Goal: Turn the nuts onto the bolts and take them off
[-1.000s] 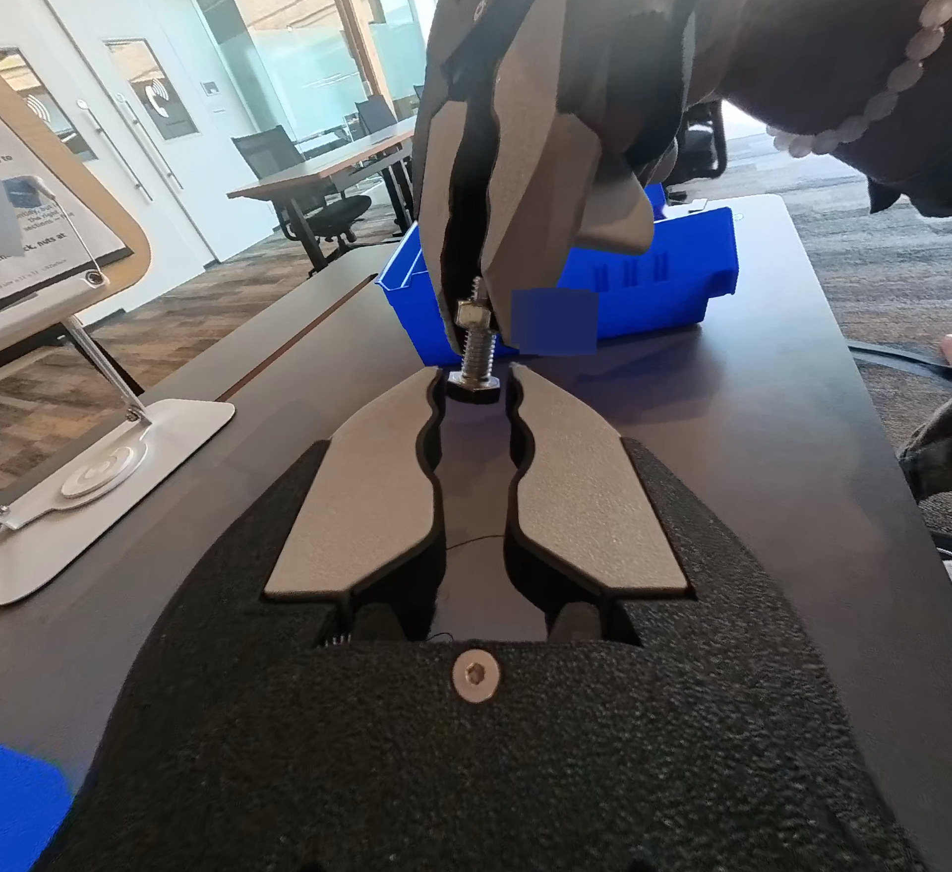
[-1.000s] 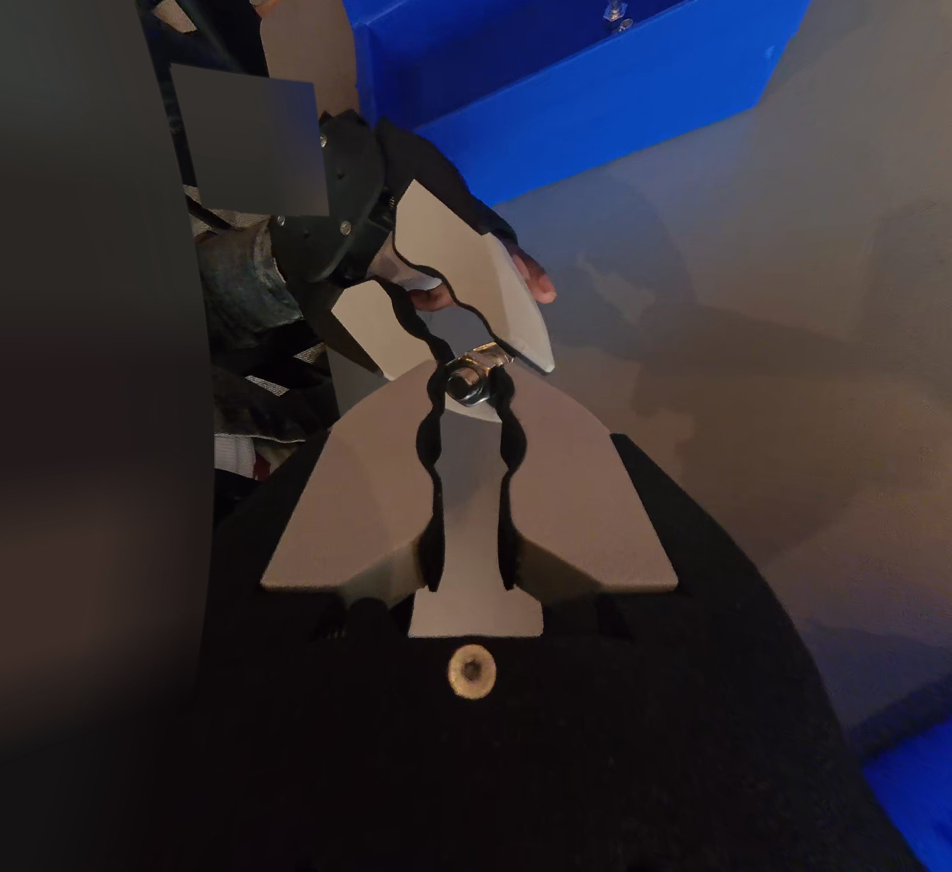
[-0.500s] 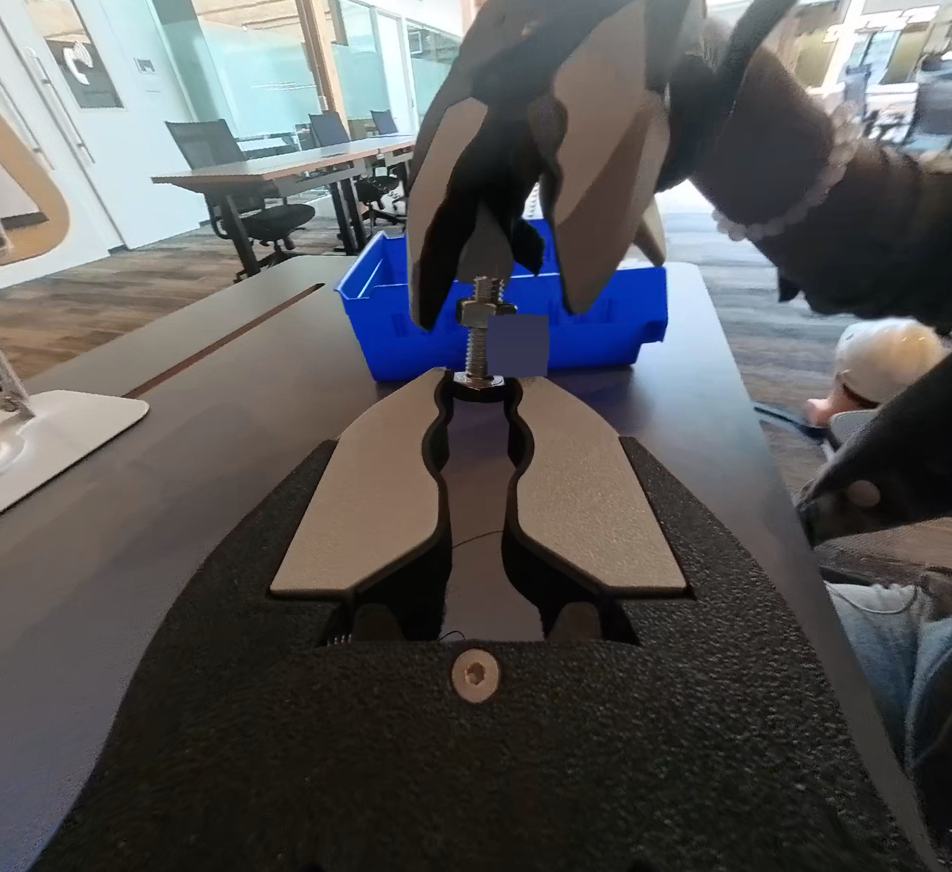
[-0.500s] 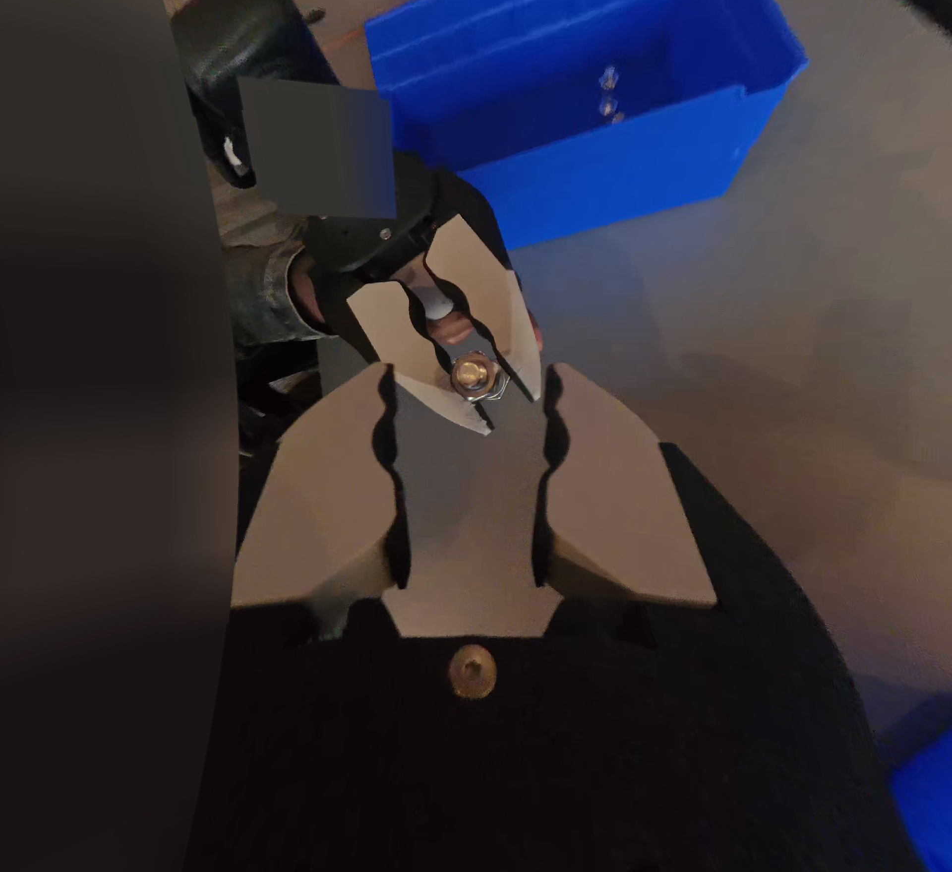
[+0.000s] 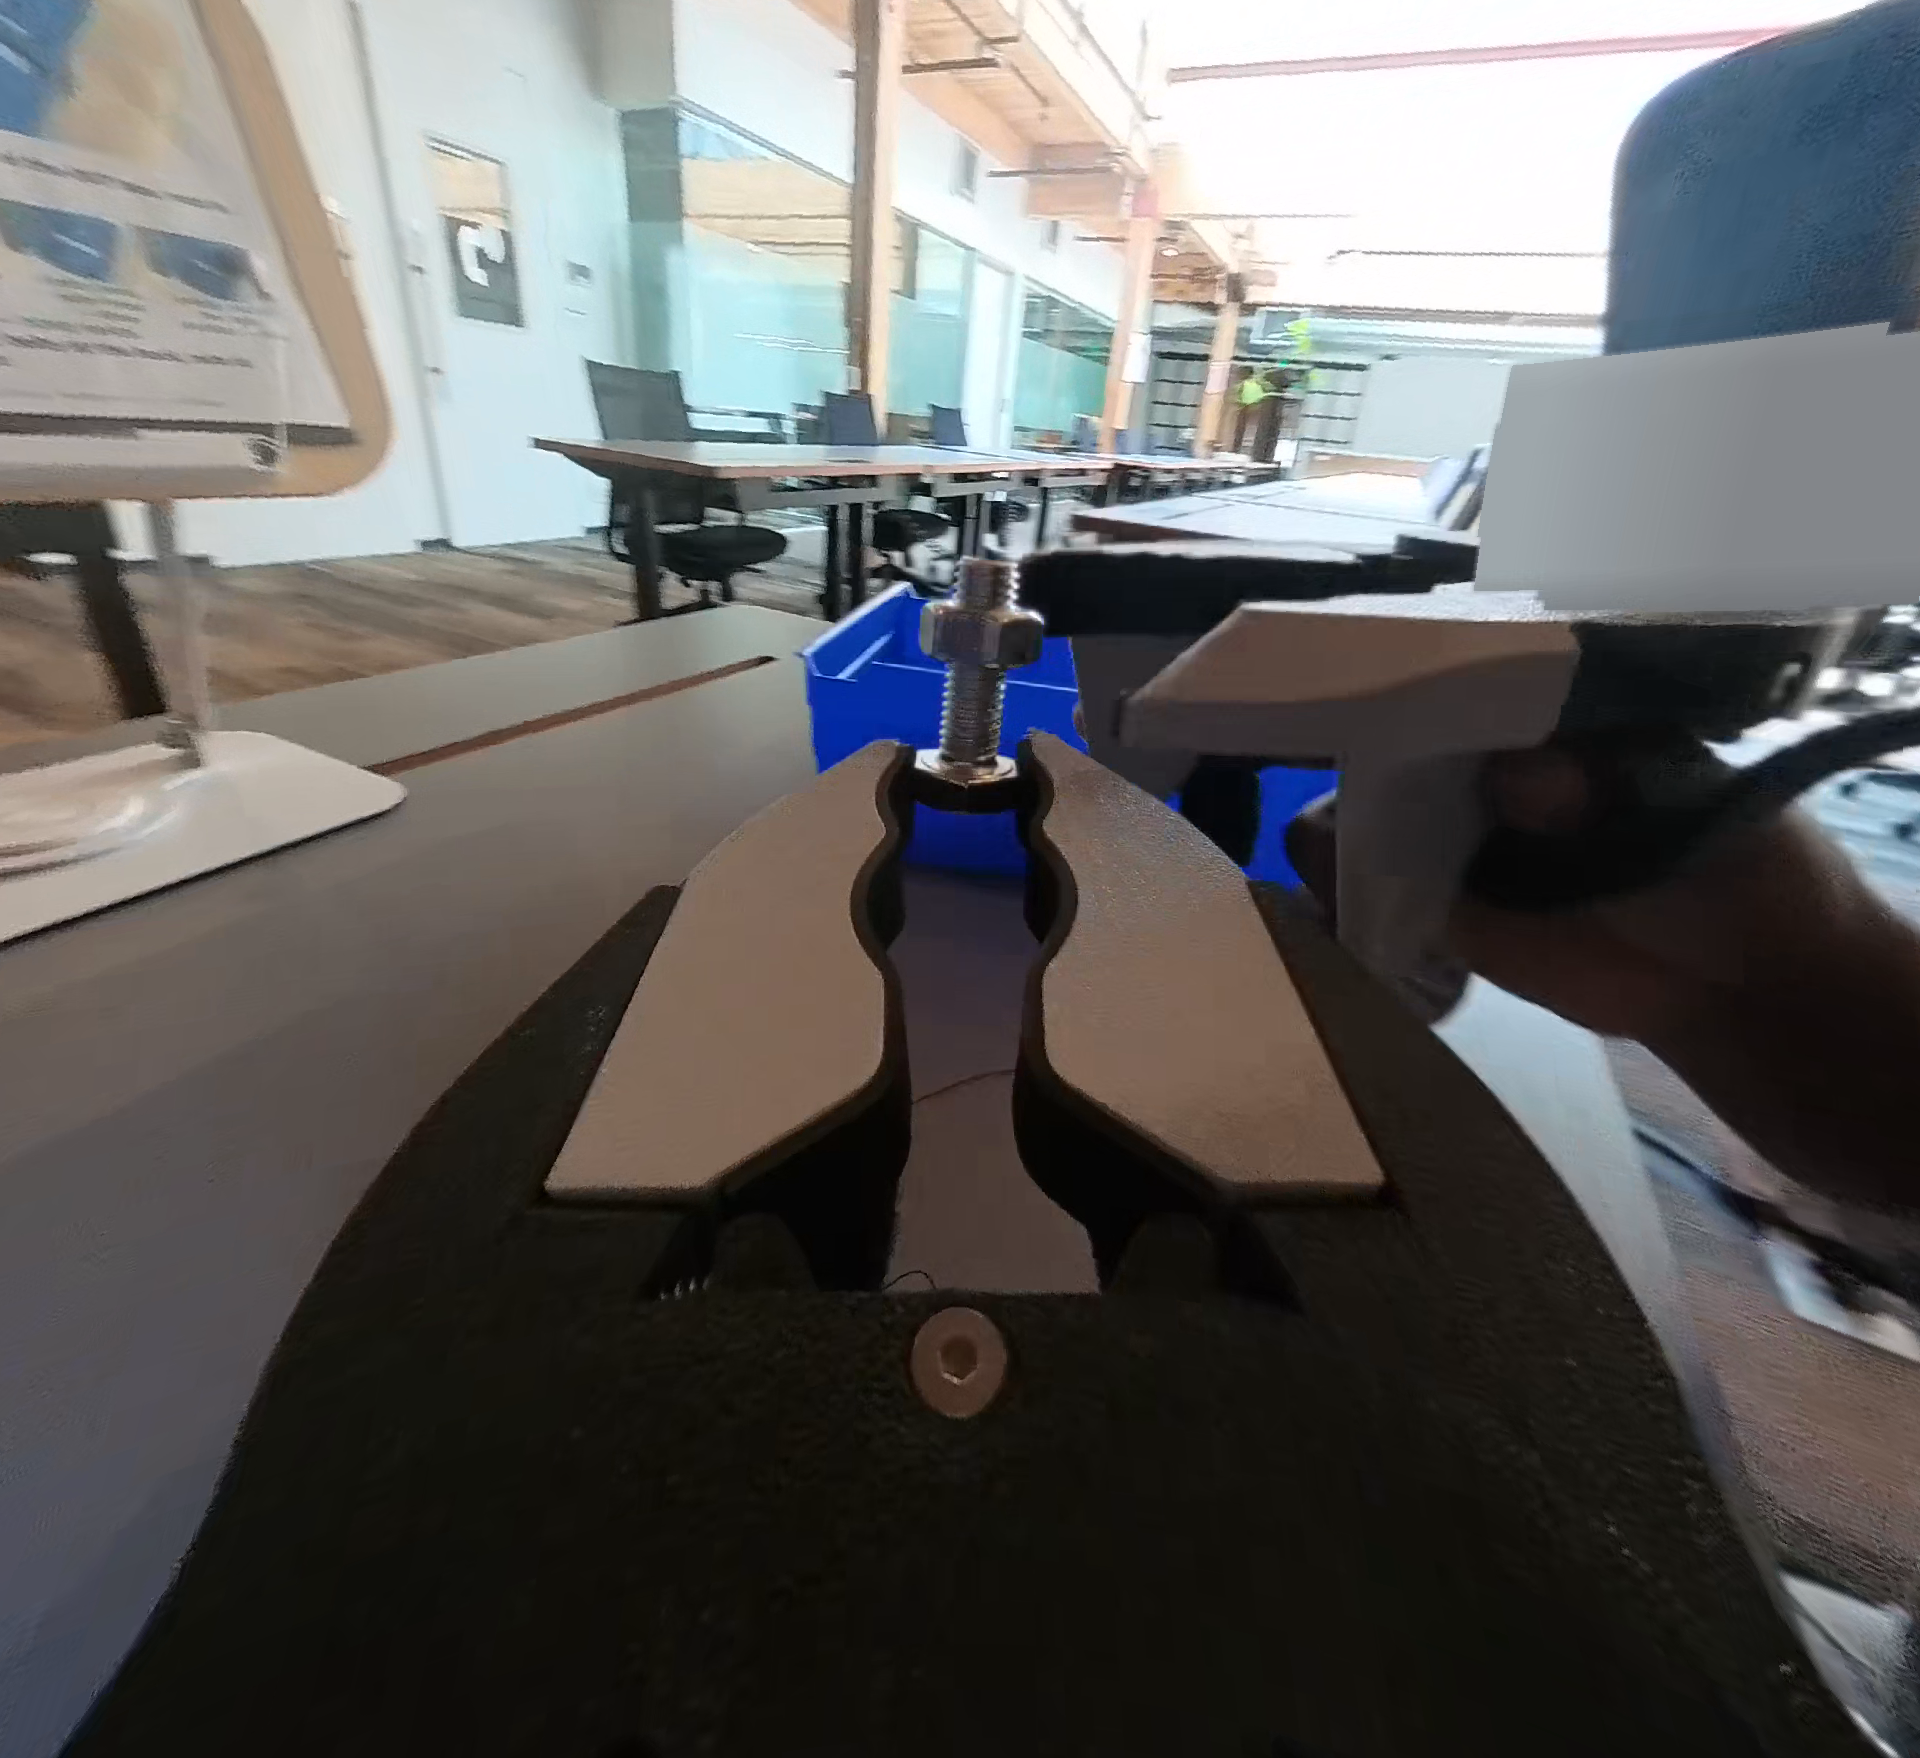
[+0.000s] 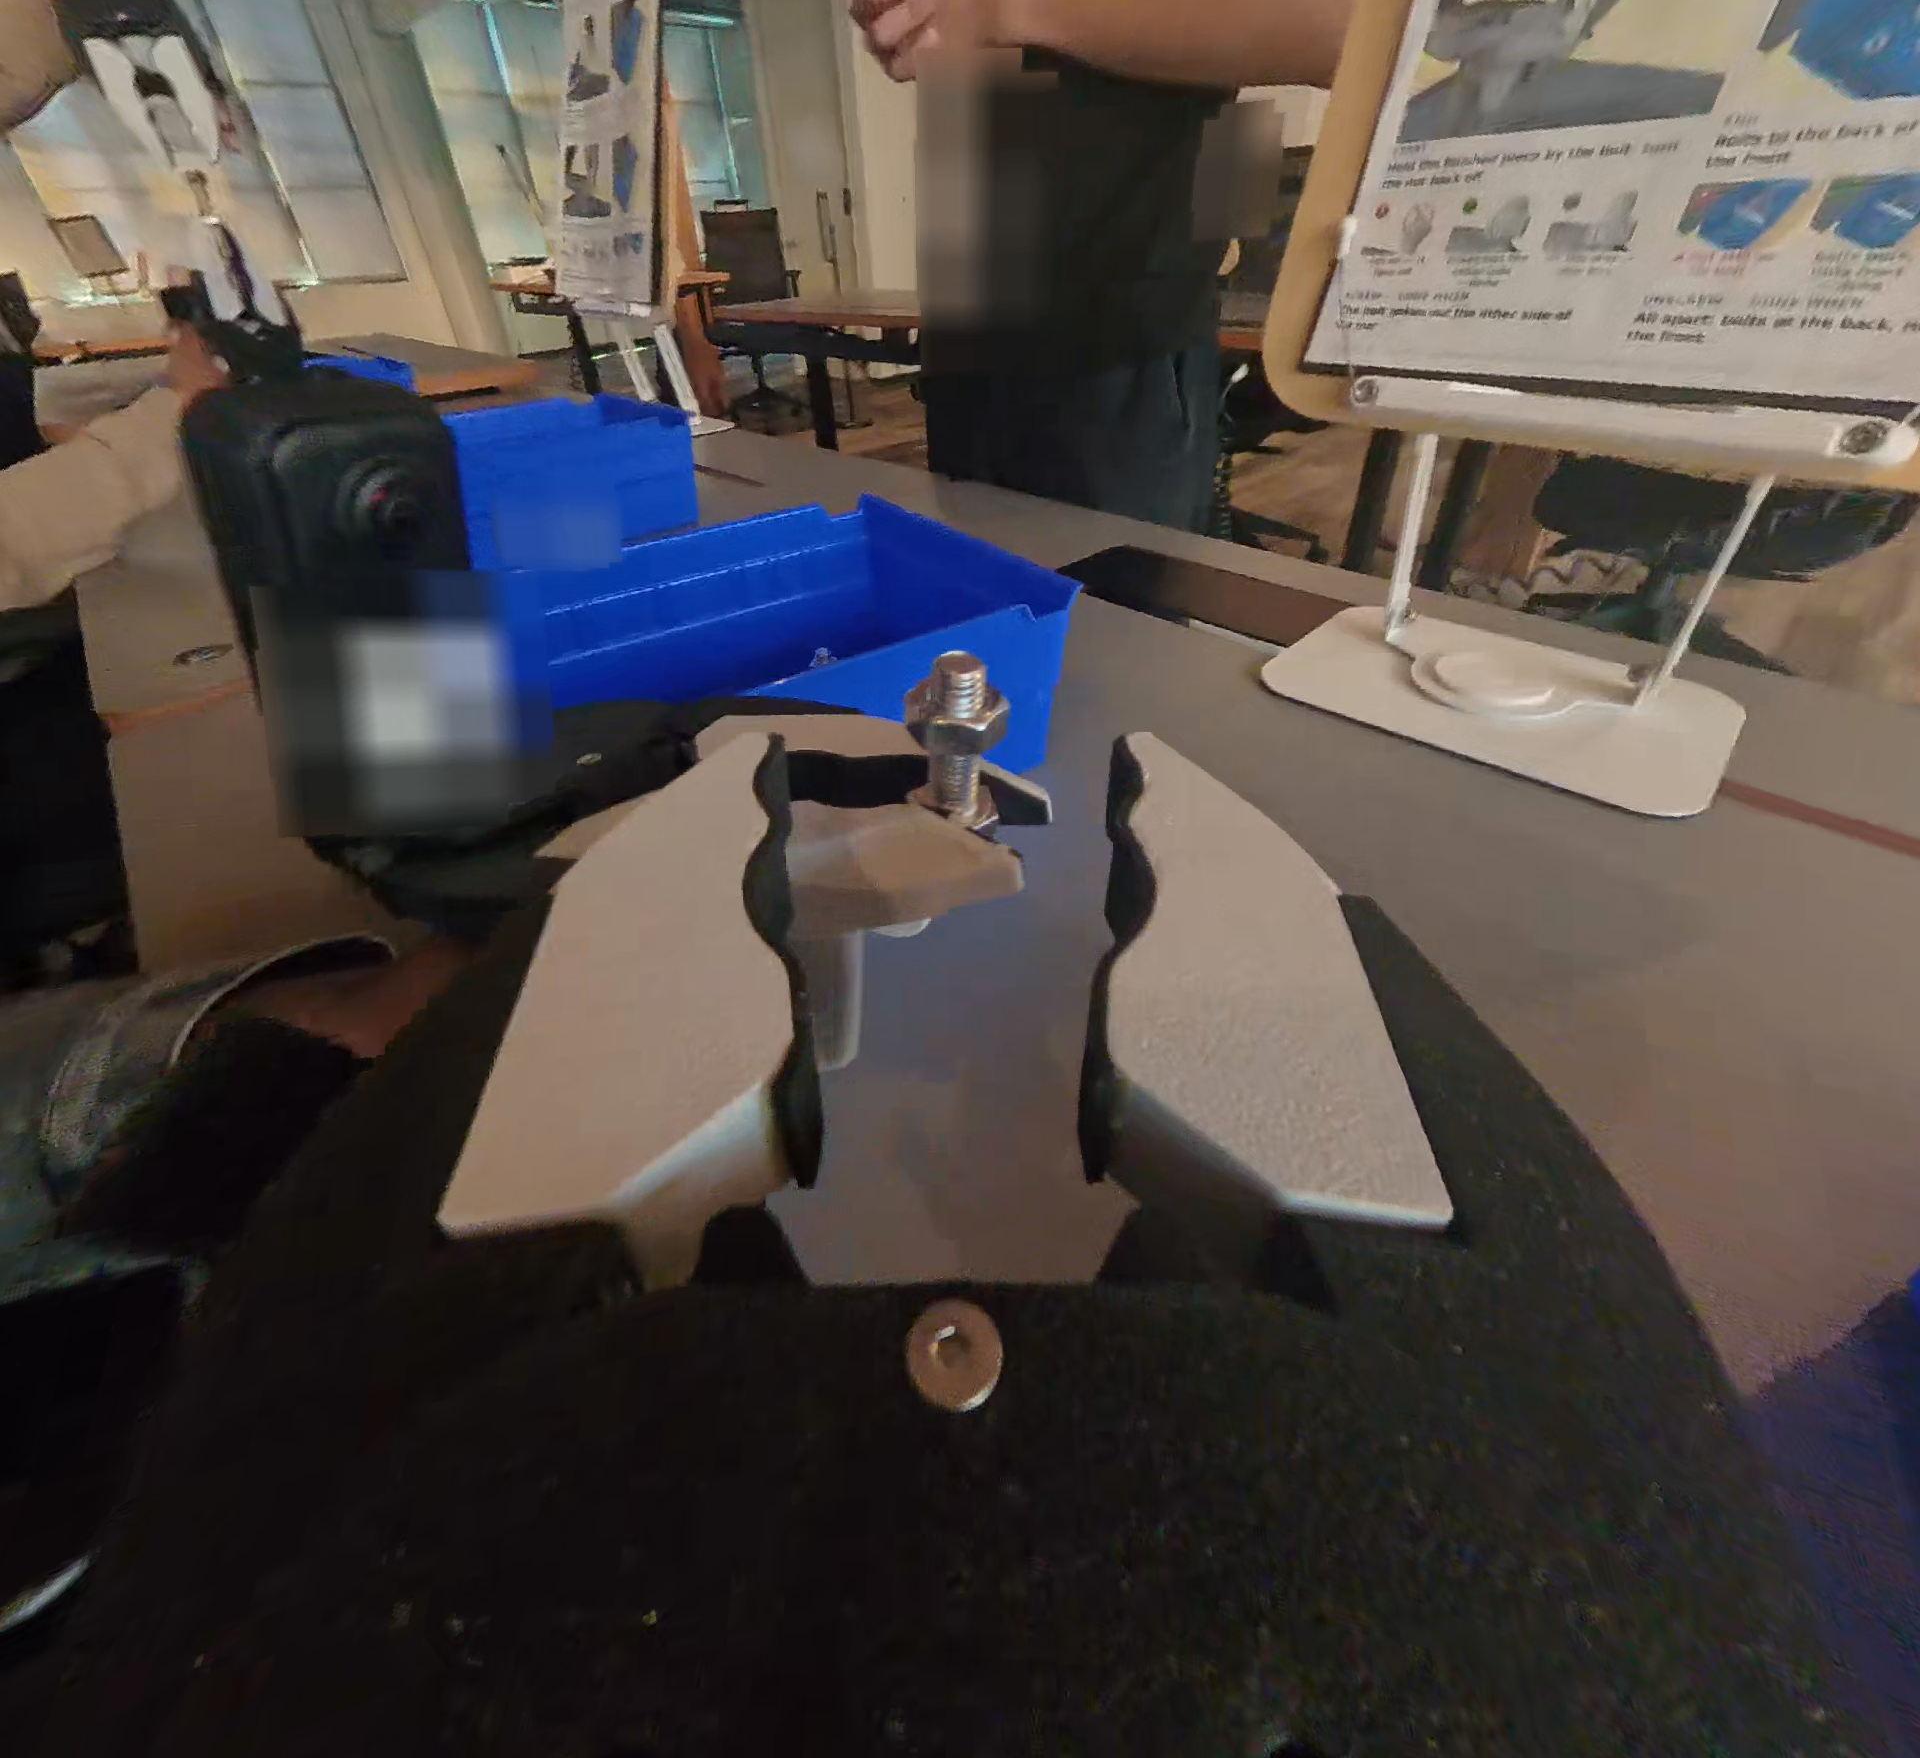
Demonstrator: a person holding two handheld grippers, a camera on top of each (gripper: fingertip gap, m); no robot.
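A steel bolt [image 5: 966,721] stands upright with a hex nut [image 5: 982,636] threaded near its top. My left gripper [image 5: 966,765] is shut on the bolt's head, just above the dark table [image 5: 312,981]. My right gripper [image 5: 1081,648] comes in level from the right, its tips beside the nut. In the right wrist view, the right gripper [image 6: 945,763] is open, with the bolt [image 6: 954,773] and nut [image 6: 956,716] between and just beyond its fingertips. I cannot tell if they touch the nut. The left gripper's fingers [image 6: 894,867] hold the bolt from the left.
A blue bin [image 6: 790,596] sits just behind the bolt and also shows in the left wrist view [image 5: 862,700]. A second blue bin [image 6: 582,461] lies farther back. An instruction board on a white stand [image 6: 1507,721] is on the table. A person [image 6: 1091,202] stands beyond the table. Both grippers' tips are close together, under 4 cm apart.
My right gripper let go of the nut, opened, and swung from above the bolt to a level position beside it. My left gripper kept hold of the bolt.
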